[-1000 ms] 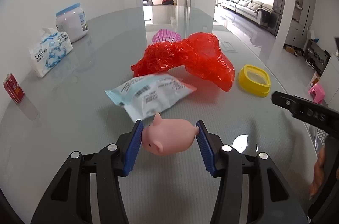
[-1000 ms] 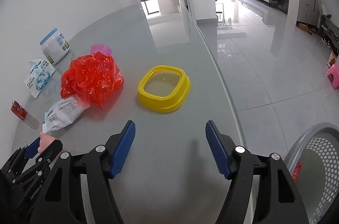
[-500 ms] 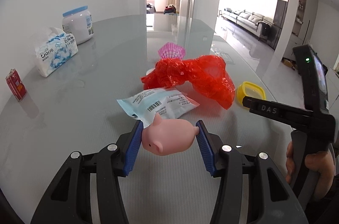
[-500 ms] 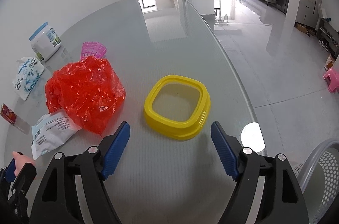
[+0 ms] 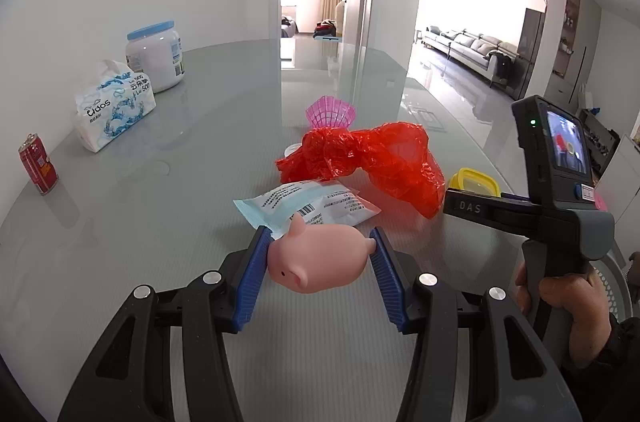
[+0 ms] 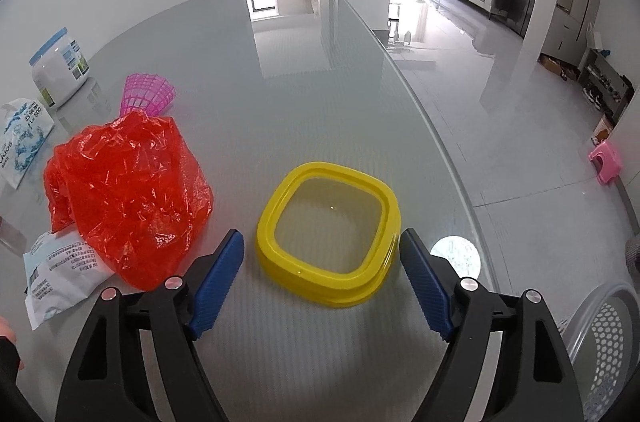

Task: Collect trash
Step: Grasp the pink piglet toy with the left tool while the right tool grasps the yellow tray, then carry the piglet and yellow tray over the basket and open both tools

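My left gripper (image 5: pixel 318 254) is shut on a pink pig toy (image 5: pixel 318 258) and holds it above the grey glass table (image 5: pixel 160 222). Just beyond it lie a white and blue wrapper (image 5: pixel 308 204) and a crumpled red plastic bag (image 5: pixel 368 158). My right gripper (image 6: pixel 322 266) is open, its blue pads on either side of a yellow square lid (image 6: pixel 330 232) lying flat on the table. The red bag (image 6: pixel 124 190) and wrapper (image 6: pixel 56 270) lie to its left. The right gripper's body (image 5: pixel 552 194) shows at the right of the left wrist view.
A pink mesh cup (image 5: pixel 330 110), a tissue pack (image 5: pixel 112 104), a white jar with a blue lid (image 5: pixel 156 56) and a red can (image 5: pixel 38 164) stand farther back. A perforated grey bin (image 6: pixel 608 350) sits off the table's right edge.
My right gripper has moved forward and down so the yellow lid now sits between its open fingers. My left gripper has risen and pulled back a little, still holding the pig.
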The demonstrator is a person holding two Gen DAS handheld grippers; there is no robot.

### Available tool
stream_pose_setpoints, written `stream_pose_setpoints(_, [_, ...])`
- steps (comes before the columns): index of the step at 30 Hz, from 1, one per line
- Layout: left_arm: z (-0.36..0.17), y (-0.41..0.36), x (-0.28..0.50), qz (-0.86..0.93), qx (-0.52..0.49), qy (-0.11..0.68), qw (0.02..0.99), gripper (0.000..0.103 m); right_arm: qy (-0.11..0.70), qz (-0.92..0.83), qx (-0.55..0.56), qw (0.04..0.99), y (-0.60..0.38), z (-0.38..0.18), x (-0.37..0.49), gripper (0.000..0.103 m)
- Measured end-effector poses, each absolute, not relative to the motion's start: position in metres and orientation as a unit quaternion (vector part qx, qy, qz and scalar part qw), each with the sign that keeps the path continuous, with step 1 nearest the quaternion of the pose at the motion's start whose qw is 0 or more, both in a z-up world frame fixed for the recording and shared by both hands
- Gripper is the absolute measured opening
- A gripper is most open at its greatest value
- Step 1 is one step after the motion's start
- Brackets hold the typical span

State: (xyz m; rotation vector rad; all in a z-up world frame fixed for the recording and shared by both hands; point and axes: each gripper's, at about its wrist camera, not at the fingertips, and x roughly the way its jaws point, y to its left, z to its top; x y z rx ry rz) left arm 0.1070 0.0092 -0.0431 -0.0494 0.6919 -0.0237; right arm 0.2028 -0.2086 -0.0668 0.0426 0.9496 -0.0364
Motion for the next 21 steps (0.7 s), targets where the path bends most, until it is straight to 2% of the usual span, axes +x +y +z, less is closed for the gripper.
stream_pose_setpoints(2, [-0.043, 0.009, 0.106, -0.012, -0.025, 0.339, 0.941, 0.05, 0.454, -0.016, 0.016, 0.891, -0.207, -0.066, 0.205, 0.071])
stream_pose_setpoints(12, [-0.039, 0.006, 0.102, -0.011, -0.019, 0.33, 0.944, 0.05, 0.437, 0.0, 0.039, 0.899, -0.214, -0.058, 0.185, 0.069])
stream_pose_setpoints(21, [-0.044, 0.0, 0.102, -0.031, -0.021, 0.339, 0.94, 0.05, 0.412, -0.007, 0.065, 0.909, -0.237, -0.032, 0.12, 0.069])
